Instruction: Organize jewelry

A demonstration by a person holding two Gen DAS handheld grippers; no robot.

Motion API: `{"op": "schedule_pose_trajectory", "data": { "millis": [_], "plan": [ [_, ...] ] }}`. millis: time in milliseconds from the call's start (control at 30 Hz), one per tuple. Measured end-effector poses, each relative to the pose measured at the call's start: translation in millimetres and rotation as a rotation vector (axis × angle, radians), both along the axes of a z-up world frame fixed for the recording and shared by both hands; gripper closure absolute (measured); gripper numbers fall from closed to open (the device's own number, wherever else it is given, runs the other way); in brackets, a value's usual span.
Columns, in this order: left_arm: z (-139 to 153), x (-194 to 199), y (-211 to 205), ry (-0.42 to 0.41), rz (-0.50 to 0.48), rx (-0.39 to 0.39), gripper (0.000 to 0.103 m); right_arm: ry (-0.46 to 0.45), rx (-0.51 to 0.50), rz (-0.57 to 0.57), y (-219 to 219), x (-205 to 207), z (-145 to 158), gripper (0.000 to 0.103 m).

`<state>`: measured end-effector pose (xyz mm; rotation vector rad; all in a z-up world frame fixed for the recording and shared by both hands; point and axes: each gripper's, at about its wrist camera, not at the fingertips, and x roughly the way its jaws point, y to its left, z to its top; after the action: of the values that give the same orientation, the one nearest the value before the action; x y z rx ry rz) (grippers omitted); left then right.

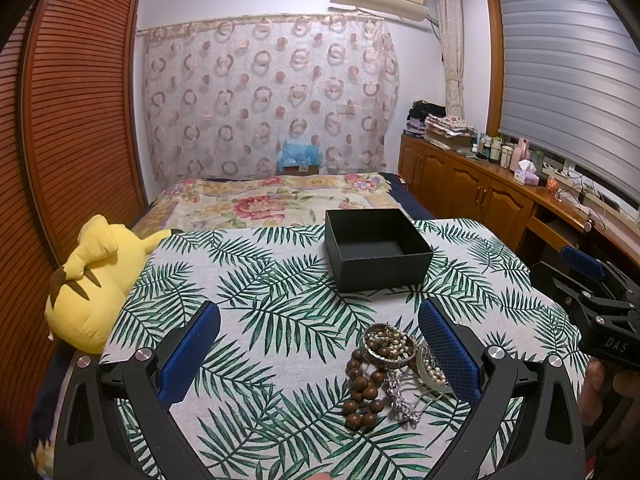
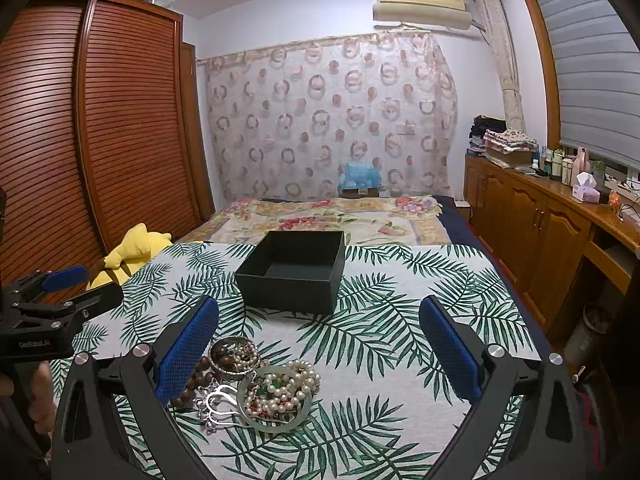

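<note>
Left wrist: my left gripper (image 1: 319, 322) has its jaws wide apart and empty, above the cloth (image 1: 256, 280). The heap (image 1: 390, 368) lies at about 5 o'clock from the gap's middle, close against the right-hand pad. It is a tangle: a bracelet (image 1: 362, 390) of round, dark, matte wooden beads, a chased metal bangle (image 1: 386, 350) standing on its edge, and a glittery silver chain (image 1: 400, 398). The box (image 1: 376, 250), black, square, matte and bare inside, sits at 12 o'clock, well apart from the heap. I judge the main risk to be snagging: closing on one strand could drag its neighbours along and shed them short of the box.

Right wrist: my right gripper (image 2: 319, 322) is likewise spread and holds nothing. Here the heap sits at 7 o'clock, by the left pad. I see small glossy pearls (image 2: 286, 390) piled within a pale, smooth, translucent ring (image 2: 276, 424). I think the ring is slick and hard, so it could slip from the pads, and the pearls may roll on the soft, wrinkled cloth.
</note>
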<state>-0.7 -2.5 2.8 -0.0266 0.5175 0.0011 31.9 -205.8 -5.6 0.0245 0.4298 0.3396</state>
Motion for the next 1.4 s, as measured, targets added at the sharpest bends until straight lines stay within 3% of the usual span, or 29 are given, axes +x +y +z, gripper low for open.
{"op": "schedule_pose_trajectory", "data": {
  "millis": [400, 633, 1000, 1133, 1400],
  "plan": [
    [0.3, -0.2, 0.8, 0.015, -0.004, -0.003, 0.007, 0.003, -0.003, 0.005, 2.7, -2.8, 5.2, 0.002],
    [-27.0, 16.2, 4.1, 0.094, -0.053, -0.002, 0.007, 0.038, -0.027, 0.053, 5.5, 5.2, -9.1, 0.002],
    [-60.4, 43.1, -3.0, 0.205, -0.145, 0.015, 0.007, 0.18, -0.127, 0.176, 16.1, 27.8, -54.6, 0.028],
    [-68.6, 48.7, -1.8, 0.235, -0.17, 0.002, 0.007, 0.272, -0.1, 0.234, 19.8, 44.9, -69.5, 0.036],
    [-79.4, 56.6, 1.0, 0.273, -0.203, -0.03, 0.007, 0.345, -0.115, 0.272, 29.2, 68.5, -87.2, 0.047]
  ]
}}
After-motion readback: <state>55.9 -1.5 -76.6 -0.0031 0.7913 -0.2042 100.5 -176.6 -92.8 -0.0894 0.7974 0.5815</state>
